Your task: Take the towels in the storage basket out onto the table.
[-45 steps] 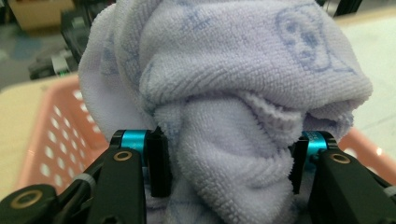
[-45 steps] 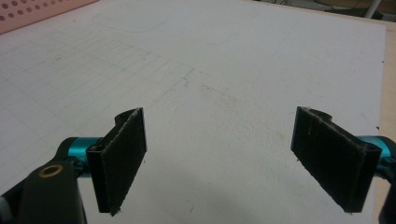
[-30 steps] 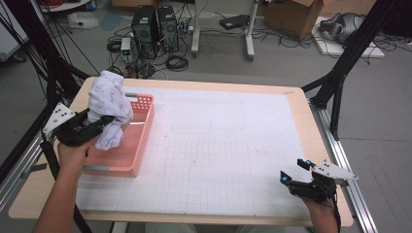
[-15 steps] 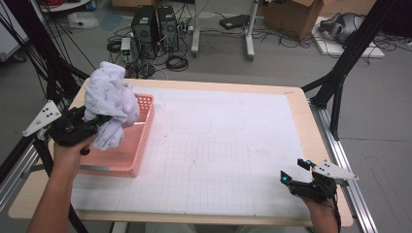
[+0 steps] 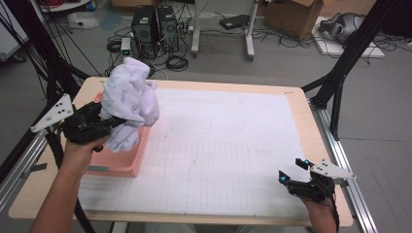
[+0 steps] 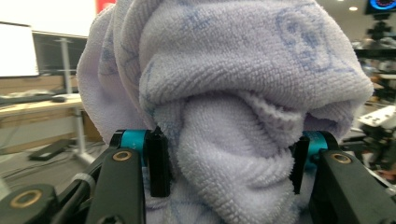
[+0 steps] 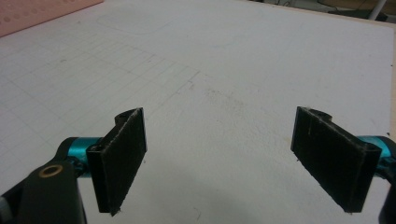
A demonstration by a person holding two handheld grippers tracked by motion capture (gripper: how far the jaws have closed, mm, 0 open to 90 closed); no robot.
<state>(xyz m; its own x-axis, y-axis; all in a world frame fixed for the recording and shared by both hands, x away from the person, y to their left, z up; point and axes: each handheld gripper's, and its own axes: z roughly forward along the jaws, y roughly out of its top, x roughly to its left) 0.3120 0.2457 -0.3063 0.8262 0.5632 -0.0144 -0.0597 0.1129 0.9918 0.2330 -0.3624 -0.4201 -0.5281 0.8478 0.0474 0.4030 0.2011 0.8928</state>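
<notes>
White gridded mat [image 5: 233,160] covers my table. Pink basket [image 5: 121,162] sits at its left edge; above it my left gripper [image 6: 229,163] clamps a bunched lavender towel [image 5: 130,99]. My right gripper [image 7: 229,158] hovers with its 2 jaws wide, holding nothing.

One towel, one basket, two claws, one table.

A single pale lilac towel [image 5: 130,99], bunched into one bundle with faint blue printed figures, is the only cloth in the high view. There is one pink perforated basket [image 5: 121,162] and one table [image 5: 233,145], covered by one white gridded mat [image 5: 218,160]. Two claws are counted: the left claw [image 6: 226,161], with two black jaws and the one towel pressed between them, and the right claw [image 7: 231,158], with two black jaws set wide and bare mat between. Two forearms enter the high view from below. On the floor behind stand two dark computer towers [image 5: 155,24] and one cardboard box [image 5: 291,12].
</notes>
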